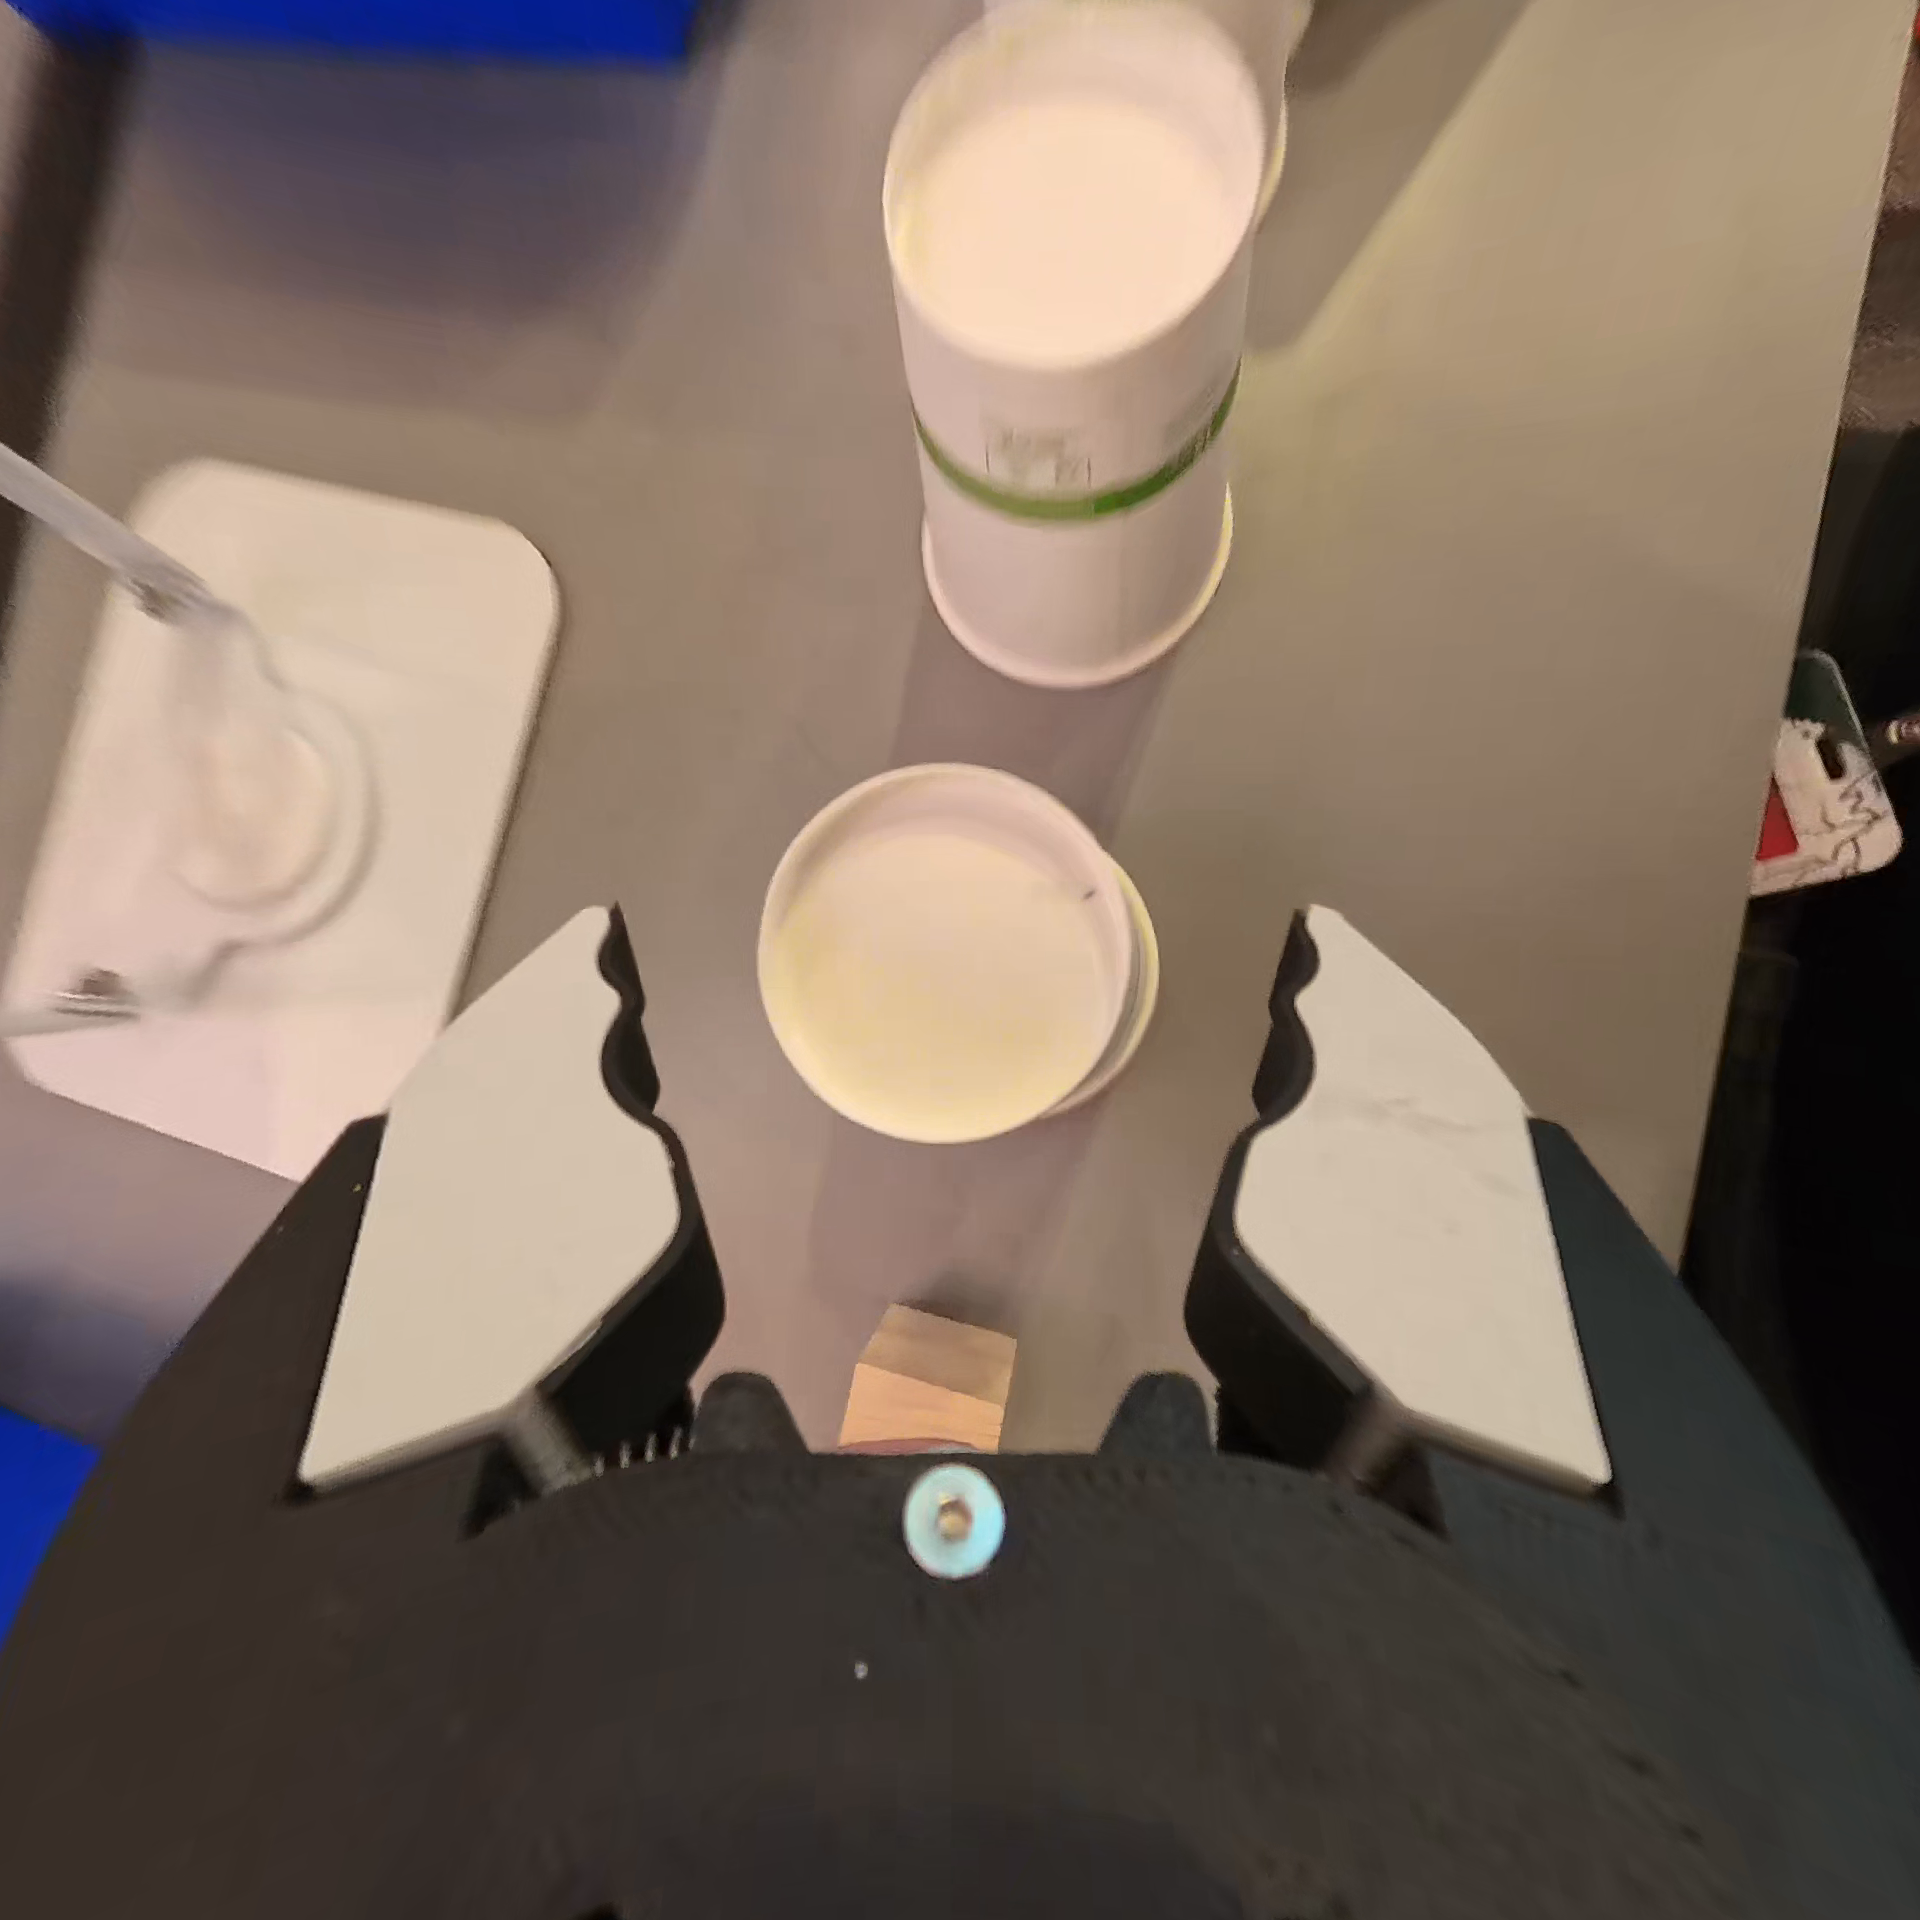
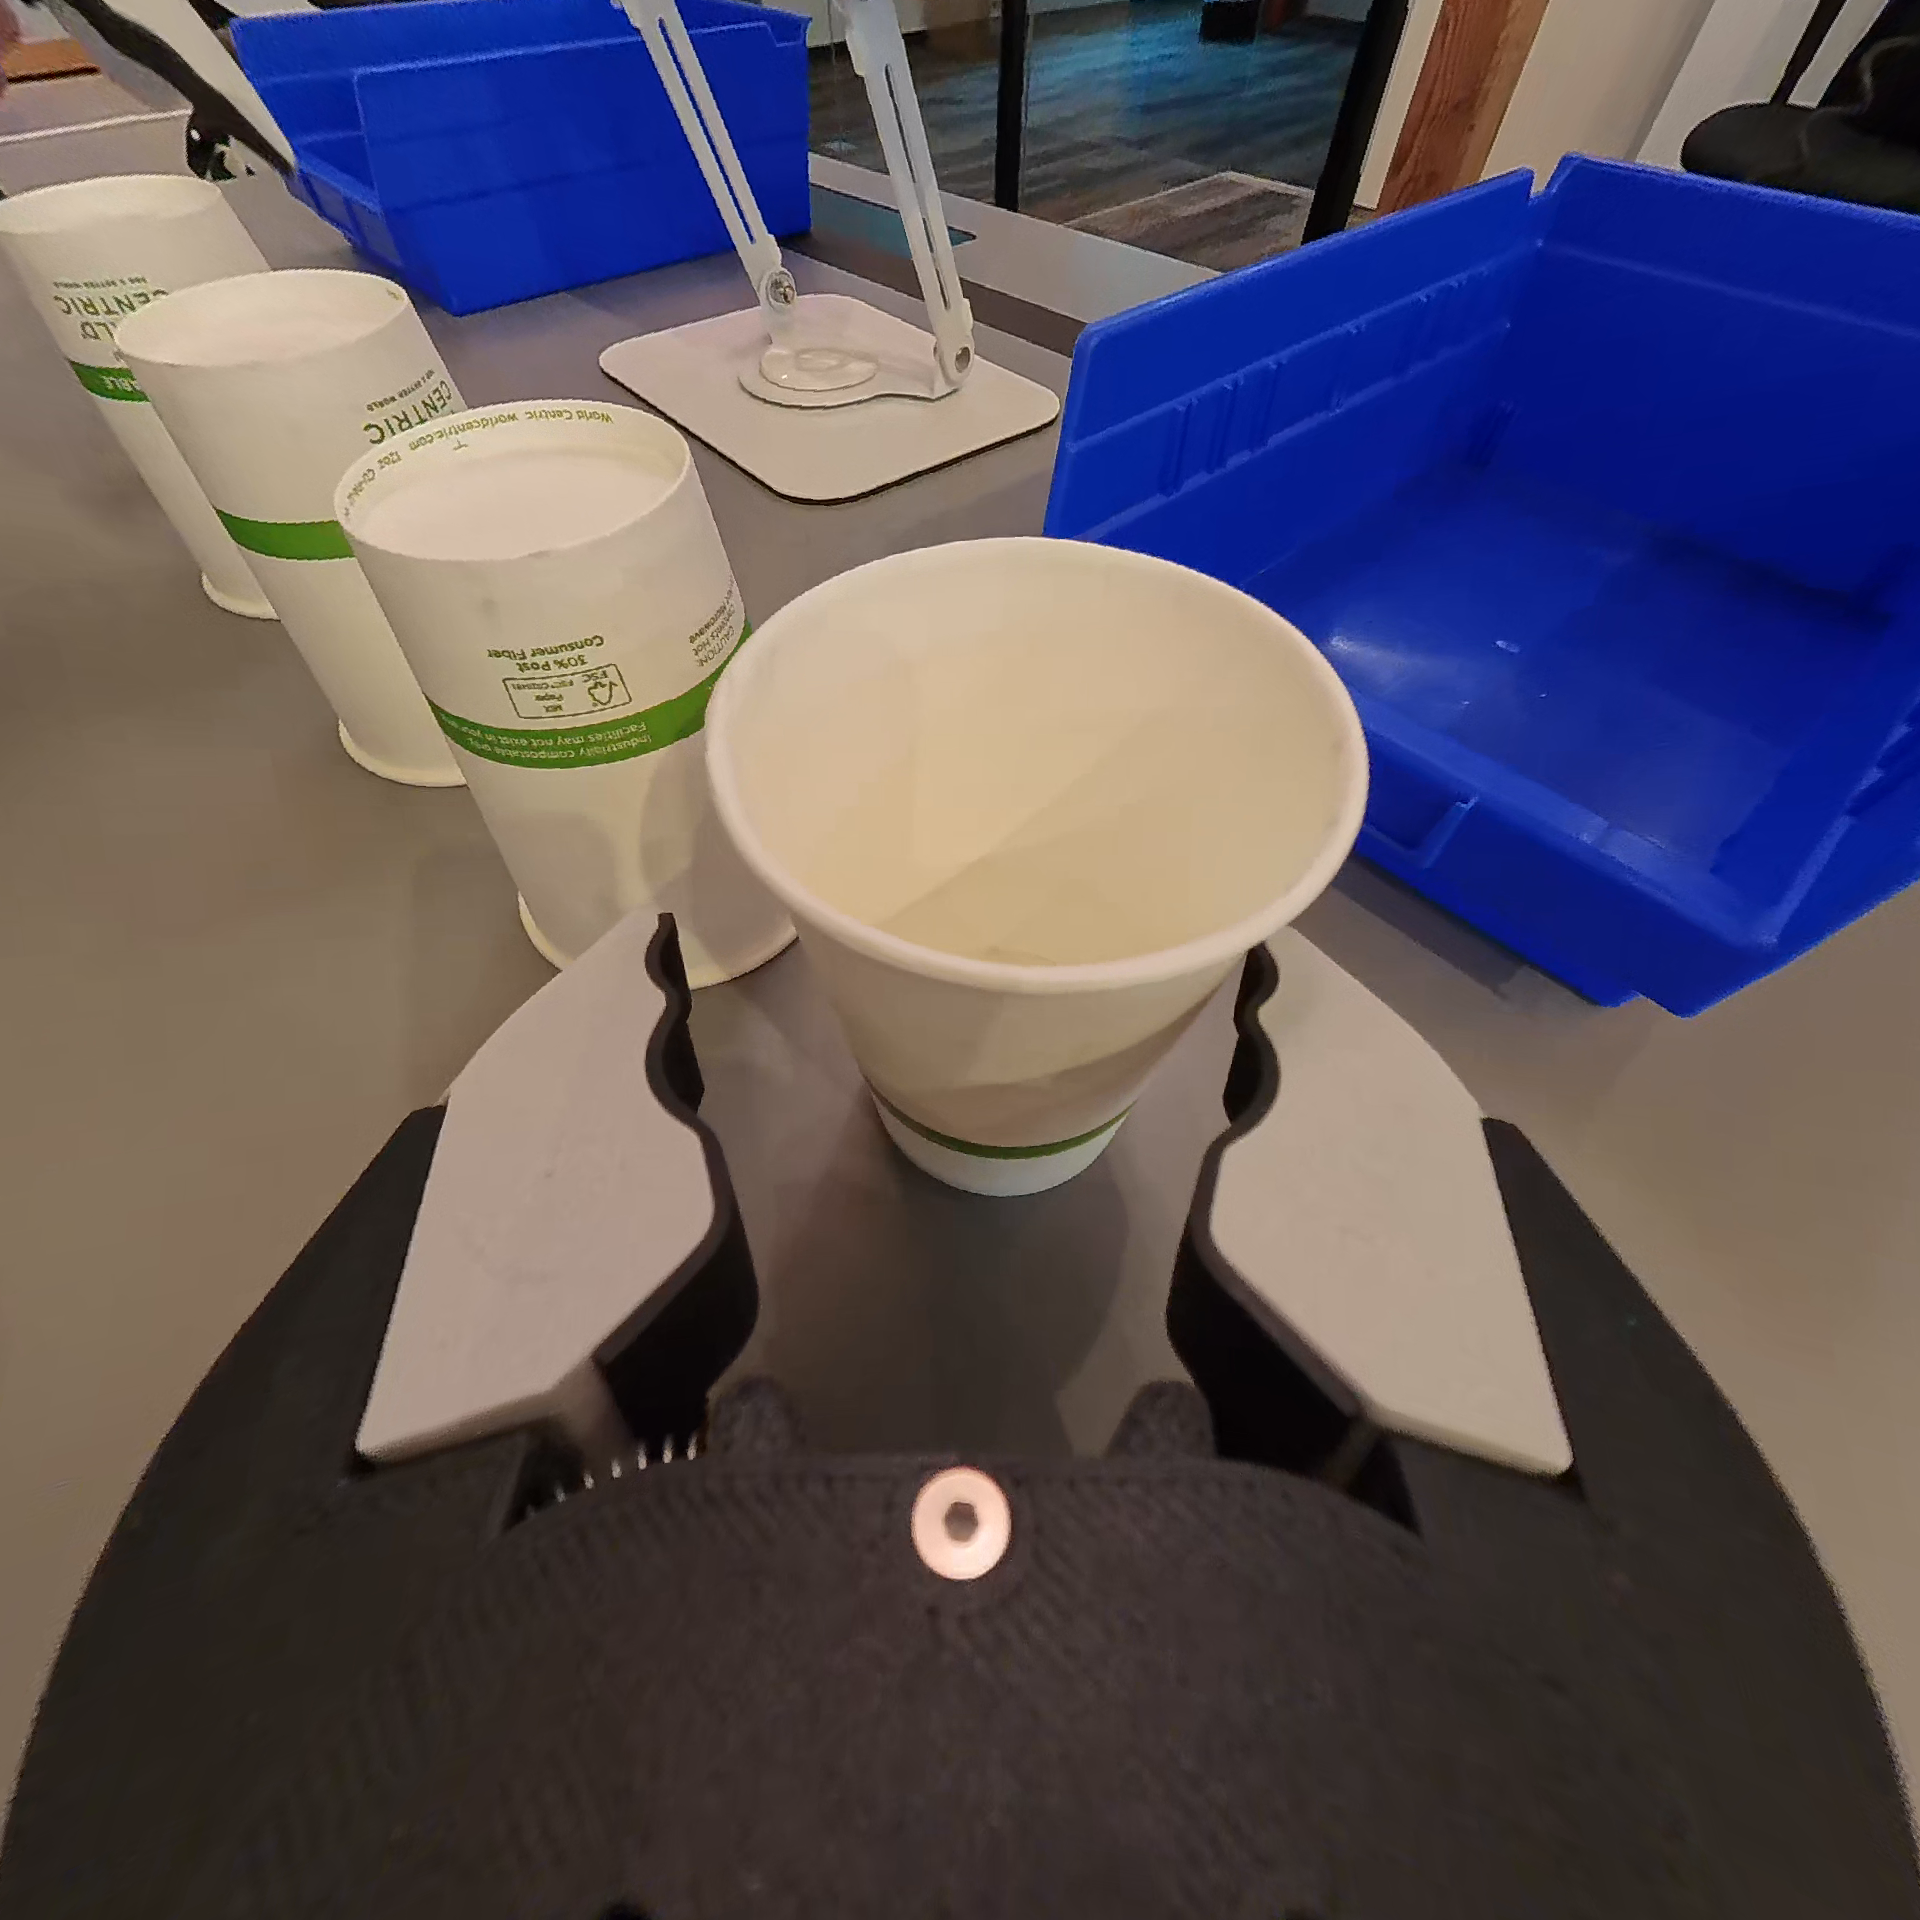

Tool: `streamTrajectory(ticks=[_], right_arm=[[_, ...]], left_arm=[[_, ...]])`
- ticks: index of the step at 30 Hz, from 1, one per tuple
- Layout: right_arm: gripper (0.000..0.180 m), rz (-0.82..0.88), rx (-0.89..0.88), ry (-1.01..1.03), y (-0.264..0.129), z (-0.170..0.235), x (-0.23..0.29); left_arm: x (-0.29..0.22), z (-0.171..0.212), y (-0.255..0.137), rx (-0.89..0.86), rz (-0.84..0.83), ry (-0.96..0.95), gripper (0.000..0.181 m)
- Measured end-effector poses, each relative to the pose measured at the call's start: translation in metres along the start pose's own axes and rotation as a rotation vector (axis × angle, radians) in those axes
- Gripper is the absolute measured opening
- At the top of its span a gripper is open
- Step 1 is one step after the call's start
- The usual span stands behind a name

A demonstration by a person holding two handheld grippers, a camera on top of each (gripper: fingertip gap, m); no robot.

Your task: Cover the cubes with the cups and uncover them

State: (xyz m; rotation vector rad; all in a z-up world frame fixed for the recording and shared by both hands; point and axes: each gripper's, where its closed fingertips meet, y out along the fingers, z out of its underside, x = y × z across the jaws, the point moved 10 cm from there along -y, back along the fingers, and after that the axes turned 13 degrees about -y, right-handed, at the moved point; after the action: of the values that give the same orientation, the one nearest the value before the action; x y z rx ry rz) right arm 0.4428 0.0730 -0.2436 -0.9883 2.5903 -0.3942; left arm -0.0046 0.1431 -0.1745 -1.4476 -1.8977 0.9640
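Upright white cup (image 2: 1029, 831), green band, dented wall

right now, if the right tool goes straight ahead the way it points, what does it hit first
Most likely the upright paper cup, standing mouth-up between the open fingers of the right tool. Its wall looks very close to both fingertips, though depth is hard to judge.

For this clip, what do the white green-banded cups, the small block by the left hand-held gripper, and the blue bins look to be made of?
White green-banded cups: probably paper, matte, with a rolled rim and a creased wall on the upright cup.
Small tan block: likely wood, judging by its pale, faintly grained faces, though the picture is blurred.
Blue bins: moulded plastic, glossy with highlights.
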Motion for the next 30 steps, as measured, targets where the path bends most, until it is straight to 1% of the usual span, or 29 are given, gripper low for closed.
streamTrajectory(ticks=[2,3,7,13,17,21,23,27,30], right_arm=[[0.1,0.0,-0.004,0.002,0.0,0.0,0.0],[0.1,0.001,-0.005,0.002,-0.001,0.0,0.001],[0.099,0.0,-0.011,0.004,0.0,0.001,0.0],[0.099,-0.004,-0.021,0.01,0.0,0.0,-0.001],[0.103,0.002,-0.033,0.005,-0.006,-0.003,-0.001],[0.107,0.023,-0.04,-0.008,-0.018,-0.009,-0.003],[0.109,0.056,-0.05,-0.013,-0.029,-0.013,-0.004],[0.106,0.209,-0.097,-0.094,-0.063,-0.032,-0.001],[0.101,0.286,-0.173,-0.166,-0.084,-0.06,0.014]], left_arm=[[0.004,0.003,0.006,0.026,0.006,-0.014,0.113],[0.005,0.004,0.009,0.032,0.021,-0.019,0.109],[0.006,0.008,0.016,0.039,0.091,-0.024,0.077],[0.007,0.011,0.015,-0.01,0.086,-0.036,0.076],[0.009,0.011,-0.003,-0.092,0.082,-0.047,0.076],[0.008,0.009,-0.034,-0.233,0.105,-0.059,0.076],[0.007,0.009,-0.052,-0.336,0.131,-0.064,0.076],[0.0,0.006,-0.086,-0.619,0.208,-0.081,0.076],[-0.007,0.0,-0.097,-0.856,0.322,-0.128,0.076]])
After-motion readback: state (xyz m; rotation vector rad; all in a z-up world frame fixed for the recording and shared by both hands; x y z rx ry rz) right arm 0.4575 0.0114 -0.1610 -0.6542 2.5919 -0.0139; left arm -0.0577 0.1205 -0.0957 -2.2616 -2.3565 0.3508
